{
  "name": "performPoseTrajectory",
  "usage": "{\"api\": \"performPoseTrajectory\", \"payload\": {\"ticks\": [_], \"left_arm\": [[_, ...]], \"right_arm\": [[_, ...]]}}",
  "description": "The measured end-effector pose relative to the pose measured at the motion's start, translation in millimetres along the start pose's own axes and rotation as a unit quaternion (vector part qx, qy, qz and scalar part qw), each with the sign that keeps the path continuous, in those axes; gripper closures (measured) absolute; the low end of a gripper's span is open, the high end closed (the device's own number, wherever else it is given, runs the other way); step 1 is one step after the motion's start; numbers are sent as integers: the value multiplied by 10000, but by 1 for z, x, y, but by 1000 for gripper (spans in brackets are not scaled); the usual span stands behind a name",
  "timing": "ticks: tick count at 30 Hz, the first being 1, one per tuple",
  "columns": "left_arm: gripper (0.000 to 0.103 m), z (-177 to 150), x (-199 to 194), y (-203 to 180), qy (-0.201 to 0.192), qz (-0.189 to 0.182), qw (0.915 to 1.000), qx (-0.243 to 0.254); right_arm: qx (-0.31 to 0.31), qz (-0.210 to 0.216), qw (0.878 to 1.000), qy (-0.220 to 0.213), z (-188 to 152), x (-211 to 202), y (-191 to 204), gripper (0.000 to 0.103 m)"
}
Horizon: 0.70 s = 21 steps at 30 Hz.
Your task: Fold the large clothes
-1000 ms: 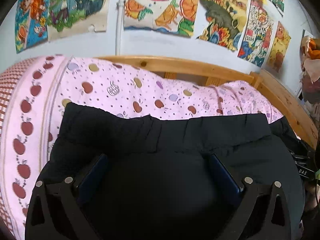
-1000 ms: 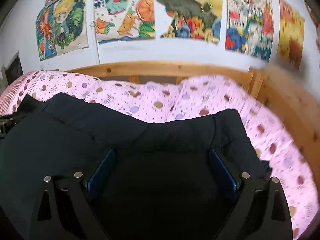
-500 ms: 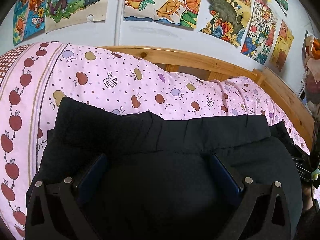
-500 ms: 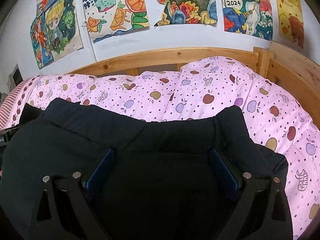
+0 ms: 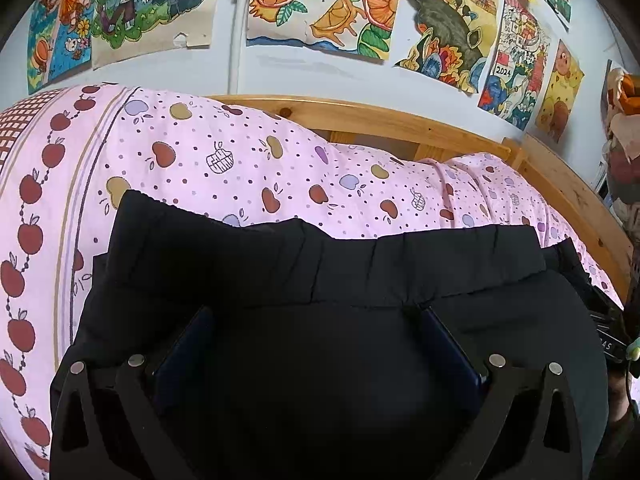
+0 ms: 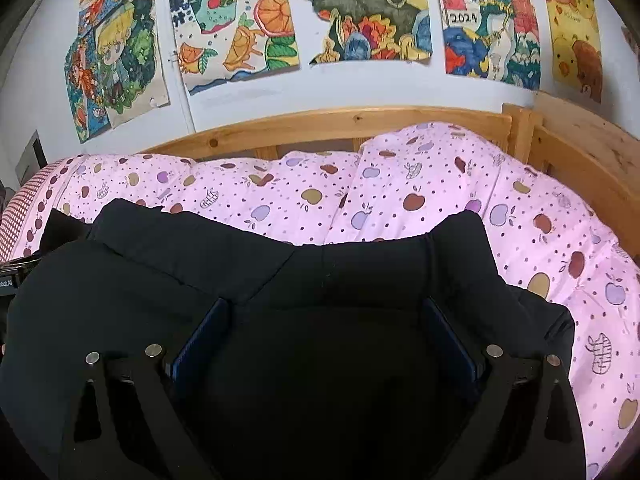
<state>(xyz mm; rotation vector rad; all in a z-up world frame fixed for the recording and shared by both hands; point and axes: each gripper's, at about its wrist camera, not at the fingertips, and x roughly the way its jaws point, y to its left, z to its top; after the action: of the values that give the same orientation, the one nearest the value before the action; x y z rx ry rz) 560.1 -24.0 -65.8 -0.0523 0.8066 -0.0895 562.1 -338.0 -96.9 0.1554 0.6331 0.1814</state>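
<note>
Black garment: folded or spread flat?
Folded, at least partly: in the right wrist view the black garment shows overlapping layers. Further folds are hidden.

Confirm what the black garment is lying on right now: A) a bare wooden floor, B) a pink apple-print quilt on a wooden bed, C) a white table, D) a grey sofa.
B: the black garment lies on the pink apple-print quilt, with the wooden bed frame behind.

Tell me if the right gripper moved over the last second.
Yes. The right gripper tilted down: the headboard and posters sit lower in its view.
</note>
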Motion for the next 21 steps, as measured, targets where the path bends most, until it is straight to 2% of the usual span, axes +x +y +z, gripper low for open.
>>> {"api": "performPoseTrajectory", "payload": {"ticks": [6, 11, 13, 16, 21], "left_arm": [[0, -6, -24, 8, -395, -285, 9988, -61], [0, -4, -64, 22, -815, -266, 9956, -391], [0, -4, -79, 35, -862, -239, 9944, -570], [0, -6, -91, 52, -692, -179, 9956, -614], [0, -19, -110, 84, -339, 237, 9991, -112]], "right_arm": [[19, -196, 9990, -410, 0, -33, 0, 9], [141, -339, 9972, -656, 0, -77, -16, 8], [178, -382, 9975, -563, -2, -89, -27, 8], [73, -550, 9977, -384, -6, -103, -41, 8], [-154, -654, 9976, 175, -16, -106, -58, 8]]}}
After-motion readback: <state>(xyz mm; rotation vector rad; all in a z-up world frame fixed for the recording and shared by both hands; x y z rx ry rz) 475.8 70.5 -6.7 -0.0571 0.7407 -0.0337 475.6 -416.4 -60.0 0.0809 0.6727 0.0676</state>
